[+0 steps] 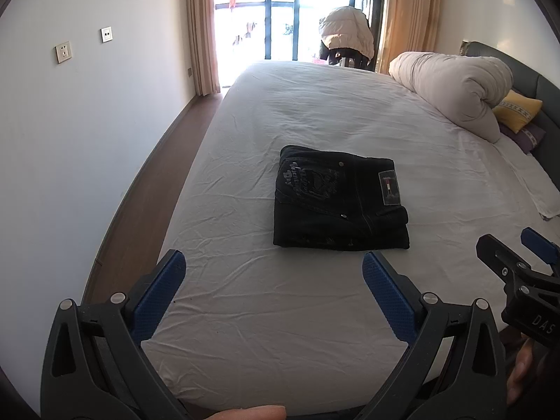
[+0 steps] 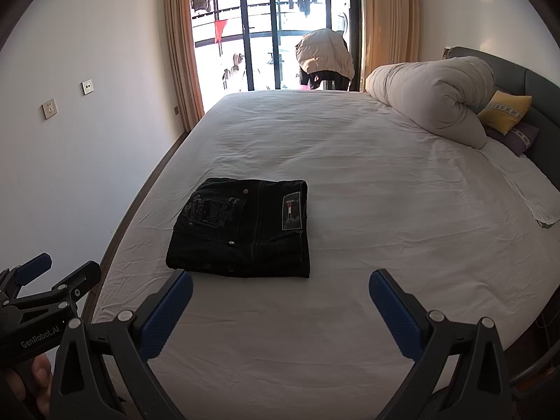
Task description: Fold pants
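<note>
A home bedroom: a wide bed [image 2: 350,161] with a rolled duvet [image 2: 434,98] and pillows [image 2: 504,110] (curtained balcony door [image 2: 266,28] beyond, laundry hanging outside).

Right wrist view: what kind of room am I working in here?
Most likely a home bedroom: a wide bed with a white sheet, a rolled duvet and pillows by the headboard, and curtained balcony doors. The folded pants lie on the bed.
</note>
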`<state>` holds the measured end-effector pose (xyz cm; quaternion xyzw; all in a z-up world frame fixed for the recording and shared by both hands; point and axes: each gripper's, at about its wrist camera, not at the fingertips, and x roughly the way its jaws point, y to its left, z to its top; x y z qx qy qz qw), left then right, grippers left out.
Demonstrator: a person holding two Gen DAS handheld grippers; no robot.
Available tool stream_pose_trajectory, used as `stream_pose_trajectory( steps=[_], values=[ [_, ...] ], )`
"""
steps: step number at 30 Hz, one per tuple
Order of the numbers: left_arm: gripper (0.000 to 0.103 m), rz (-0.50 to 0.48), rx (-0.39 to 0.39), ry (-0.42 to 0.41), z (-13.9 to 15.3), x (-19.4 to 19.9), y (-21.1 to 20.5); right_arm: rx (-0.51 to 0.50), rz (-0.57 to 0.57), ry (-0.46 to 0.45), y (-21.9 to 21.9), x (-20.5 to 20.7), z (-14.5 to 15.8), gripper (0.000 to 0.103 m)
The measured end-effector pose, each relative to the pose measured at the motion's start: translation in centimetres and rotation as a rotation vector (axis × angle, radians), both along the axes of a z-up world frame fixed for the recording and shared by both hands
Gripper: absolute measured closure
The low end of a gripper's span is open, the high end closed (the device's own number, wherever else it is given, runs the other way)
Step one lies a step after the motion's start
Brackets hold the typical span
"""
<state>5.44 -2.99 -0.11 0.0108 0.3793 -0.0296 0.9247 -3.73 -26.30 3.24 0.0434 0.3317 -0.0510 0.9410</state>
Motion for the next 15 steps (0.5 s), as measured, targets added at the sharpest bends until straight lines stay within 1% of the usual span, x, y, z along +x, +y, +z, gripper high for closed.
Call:
stream_pose_trajectory(
  steps=[8, 15],
  values=[
    [0.0, -0.011, -0.001, 0.005, -0.4, -0.07, -0.13, 0.0, 0.0, 0.001, 0.02, 0.01, 0.04, 0.0],
    [0.0, -0.008, -0.003, 0.013, -0.54, 0.04, 0.03, 0.003, 0.002, 0.007, 0.22, -0.39, -0.74, 0.0]
  ],
)
